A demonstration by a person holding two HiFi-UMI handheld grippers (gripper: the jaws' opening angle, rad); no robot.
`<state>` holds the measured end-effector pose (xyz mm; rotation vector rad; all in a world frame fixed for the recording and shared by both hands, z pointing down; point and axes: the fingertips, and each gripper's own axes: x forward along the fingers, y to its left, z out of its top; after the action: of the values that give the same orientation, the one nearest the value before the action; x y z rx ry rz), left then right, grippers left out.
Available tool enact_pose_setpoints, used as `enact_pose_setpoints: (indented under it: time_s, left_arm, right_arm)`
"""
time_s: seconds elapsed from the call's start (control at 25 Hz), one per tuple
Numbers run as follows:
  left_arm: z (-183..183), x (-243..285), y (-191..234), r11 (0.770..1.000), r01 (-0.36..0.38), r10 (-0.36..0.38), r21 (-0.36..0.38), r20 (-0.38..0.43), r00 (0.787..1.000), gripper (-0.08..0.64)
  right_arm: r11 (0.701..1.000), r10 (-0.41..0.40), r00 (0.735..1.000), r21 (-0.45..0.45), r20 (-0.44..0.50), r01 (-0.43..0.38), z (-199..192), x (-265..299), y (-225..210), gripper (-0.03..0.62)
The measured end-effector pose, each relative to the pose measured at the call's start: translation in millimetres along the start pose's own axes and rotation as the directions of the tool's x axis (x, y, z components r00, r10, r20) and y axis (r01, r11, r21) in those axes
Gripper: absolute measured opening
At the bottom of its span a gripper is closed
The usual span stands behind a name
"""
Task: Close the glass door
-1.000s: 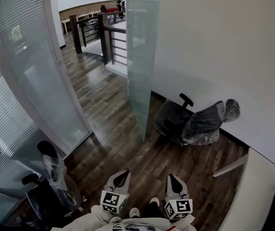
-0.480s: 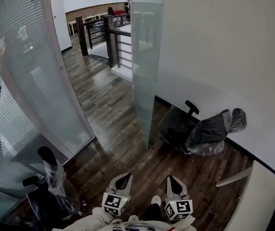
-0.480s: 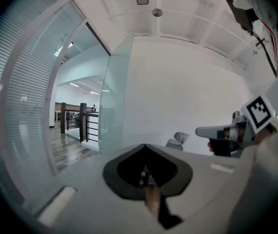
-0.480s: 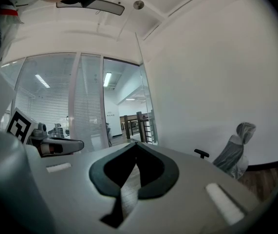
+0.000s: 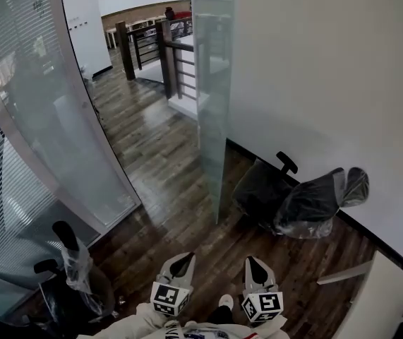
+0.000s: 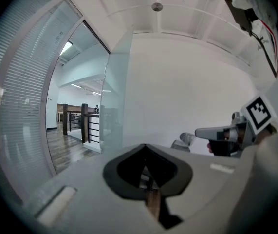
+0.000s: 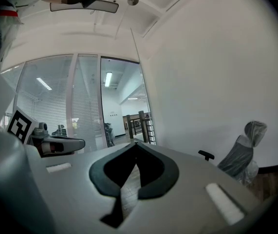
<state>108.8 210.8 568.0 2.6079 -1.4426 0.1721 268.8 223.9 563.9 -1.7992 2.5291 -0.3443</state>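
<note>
- Left gripper (image 5: 181, 258) and right gripper (image 5: 253, 261) both have their jaws pressed together with nothing between them; they sit side by side, well short of the glass door (image 5: 213, 97), and touch nothing
- Compared with a second ago, the glass door looks larger and nearer in the head view; the wrapped chair (image 5: 300, 200) behind it has slid right and down in the view; both grippers hold the same spot at the bottom of the view
- The glass door stands open, swung towards the white wall (image 5: 328, 76), with its free upright edge facing the grippers
- Left of the door, bare wooden floor (image 5: 152, 154) runs to the curved glass partition (image 5: 60, 126); beyond the door stands a dark railing (image 5: 173, 55)
- A second wrapped chair (image 5: 74, 274) sits far left of the door, beside the partition
</note>
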Motion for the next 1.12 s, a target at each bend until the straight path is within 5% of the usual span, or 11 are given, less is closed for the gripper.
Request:
enact_pose_setpoints:
  time_s: [1.12]
  left_arm:
    - [3.7,103.1,-17.4,0.99,-0.136,0.137,0.022,-0.052,0.989,0.003]
  right_arm:
    - [0.983,0.179,0.983,0.057,-0.046,-0.177,0.1,75.6,-80.7,0.005]
